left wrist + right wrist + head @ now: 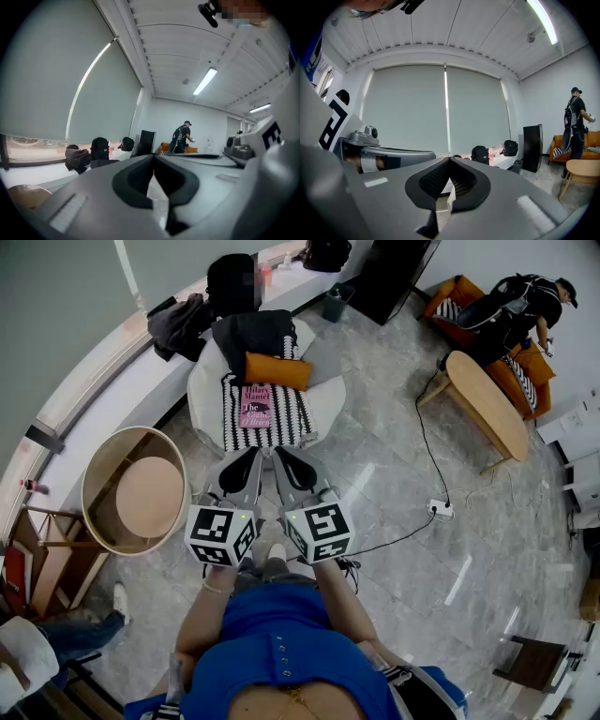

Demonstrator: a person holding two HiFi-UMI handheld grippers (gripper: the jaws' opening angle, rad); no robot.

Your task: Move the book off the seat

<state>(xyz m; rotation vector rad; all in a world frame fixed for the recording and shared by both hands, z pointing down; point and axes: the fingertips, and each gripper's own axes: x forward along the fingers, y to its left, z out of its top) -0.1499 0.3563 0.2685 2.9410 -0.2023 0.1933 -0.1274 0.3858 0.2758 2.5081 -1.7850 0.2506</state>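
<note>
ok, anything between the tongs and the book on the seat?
Nothing visible. The book lies flat and uncovered on the striped cushion, with the orange pillow behind it. The left tongs and right tongs, both shut and empty, sit at the cushion's near edge.

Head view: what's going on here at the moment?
A person holds a claw in each hand. The left claw and right claw are both shut and empty, side by side in front of the chair. The pink book lies on the striped cushion on the seat, untouched.
</note>
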